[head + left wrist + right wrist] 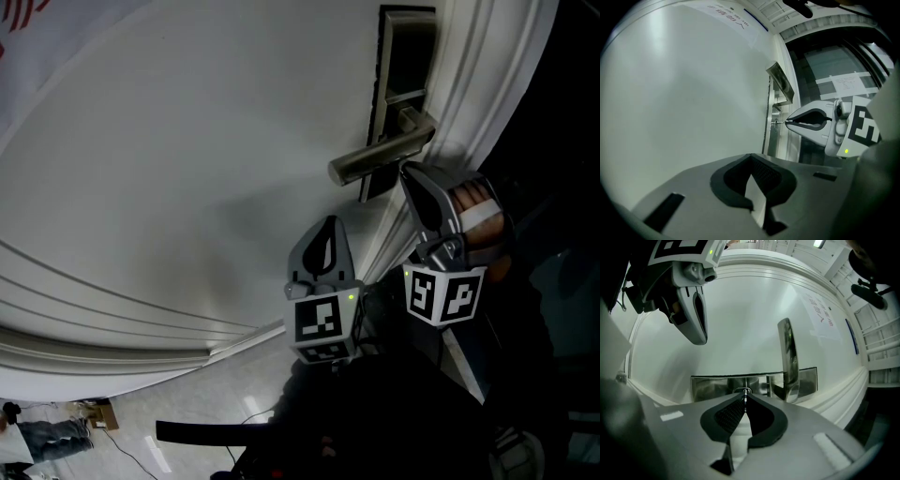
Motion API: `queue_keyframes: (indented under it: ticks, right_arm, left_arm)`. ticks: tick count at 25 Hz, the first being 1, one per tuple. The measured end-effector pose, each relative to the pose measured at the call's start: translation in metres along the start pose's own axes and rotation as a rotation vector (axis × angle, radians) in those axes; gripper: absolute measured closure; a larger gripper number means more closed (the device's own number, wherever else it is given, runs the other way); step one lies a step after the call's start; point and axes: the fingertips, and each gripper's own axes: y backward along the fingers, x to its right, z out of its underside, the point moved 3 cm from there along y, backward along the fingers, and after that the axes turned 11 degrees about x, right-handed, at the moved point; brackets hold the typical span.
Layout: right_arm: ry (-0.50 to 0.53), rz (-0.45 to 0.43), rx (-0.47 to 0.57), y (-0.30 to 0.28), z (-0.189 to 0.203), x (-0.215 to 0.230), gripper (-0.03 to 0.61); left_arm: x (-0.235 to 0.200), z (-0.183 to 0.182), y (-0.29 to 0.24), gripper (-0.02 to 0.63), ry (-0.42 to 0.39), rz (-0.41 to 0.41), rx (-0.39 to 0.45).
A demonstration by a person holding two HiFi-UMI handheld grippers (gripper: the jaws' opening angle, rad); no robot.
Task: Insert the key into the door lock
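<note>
The right gripper [744,401] pinches the thin key [745,395]. The key's tip is at the lock plate [710,387], under the door handle [787,357]. The left gripper [751,159] is pressed together, holding nothing, near the white door [187,187].

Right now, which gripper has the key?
The right gripper: jaws shut on the key, tip at the lock plate. The left gripper is shut on nothing, off to the side.

A white door [187,169] with raised mouldings along its edge was seen. A dark metal lock plate [408,56] was mounted on it near that edge, and a lever handle [375,157] was carried by the plate. A printed paper notice [733,21] was stuck to the door face, well apart from the plate.
</note>
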Motion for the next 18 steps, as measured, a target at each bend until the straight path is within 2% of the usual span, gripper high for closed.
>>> queue_keyframes:
  ticks: [9, 13, 18]
  right_arm:
    - [0.003, 0.001, 0.000, 0.0000, 0.0000, 0.0001, 0.566]
    - [0.004, -0.001, 0.001, 0.0002, 0.0001, -0.0001, 0.566]
    - [0.004, -0.001, 0.001, -0.0003, 0.0001, -0.0001, 0.566]
  left_arm:
    - [0.0003, -0.0007, -0.0004, 0.612, -0.011, 0.006, 0.001]
    - [0.0025, -0.0034, -0.0008, 0.612, 0.010, 0.009, 0.001]
    - [0.0007, -0.0008, -0.0004, 0.612, -0.014, 0.006, 0.002]
